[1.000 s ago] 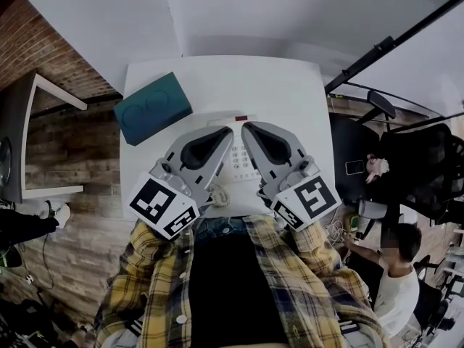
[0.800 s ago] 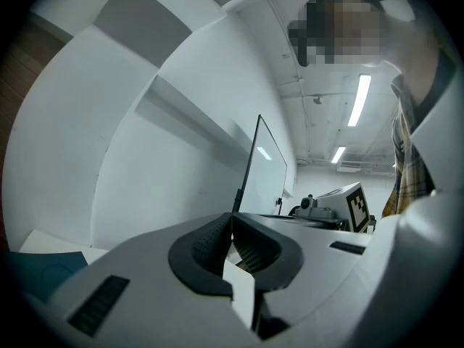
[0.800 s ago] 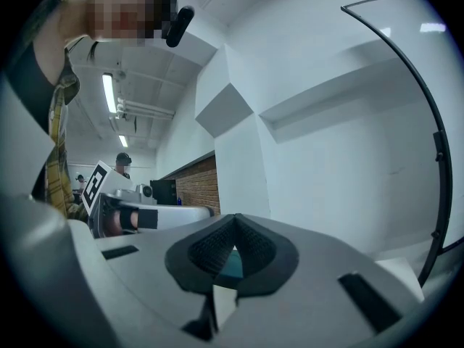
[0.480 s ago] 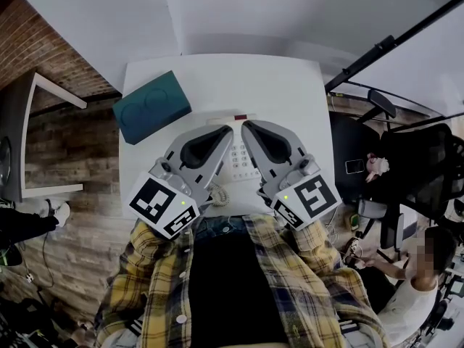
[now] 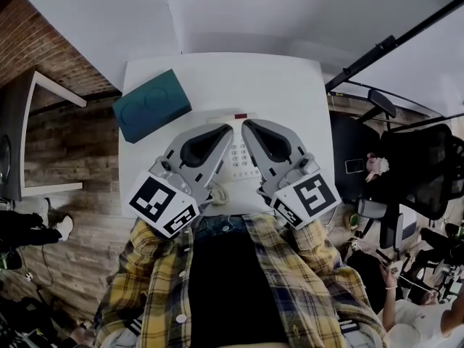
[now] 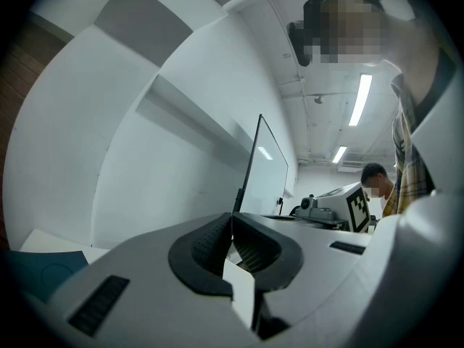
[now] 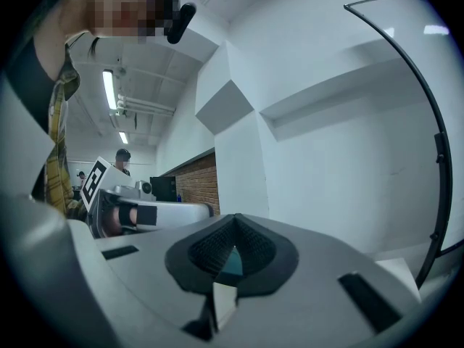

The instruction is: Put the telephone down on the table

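White telephone (image 5: 241, 159) flat on the white table (image 5: 217, 78), midway across the table and toward its near edge. Only a strip of keypad and a small red mark at the far rim in plain sight. The rest covered from above by the two grippers, so handset not made out. Coiled cord (image 5: 218, 194) lying near the table's near edge, just left of the keypad strip.

Left gripper (image 5: 228, 129) held level above the table's near half and angled inward. Jaws pressed together, with nothing between the ribbed pads (image 6: 210, 241). Right gripper (image 5: 246, 125) mirrored on the other side, likewise level above the table, jaws closed tight on nothing. Tips of both close side by side over the table's middle, no contact with the telephone to be seen. Left marker cube (image 5: 163, 207) and right marker cube (image 5: 308, 201) at the rear ends, at the table's near edge, just above a yellow plaid shirt (image 5: 312, 274).

Teal box (image 5: 152, 106) flat at the table's left edge, toward the far corner, set askew. Plain white wall (image 5: 239, 13) beyond the table's far edge. Brick wall (image 5: 36, 49) and wood floor (image 5: 72, 143) left of the table. Black office chair (image 5: 420, 165) right of the table, well apart. Another person (image 5: 406, 303) partly in frame past the table's near right corner, too cut off for detail.
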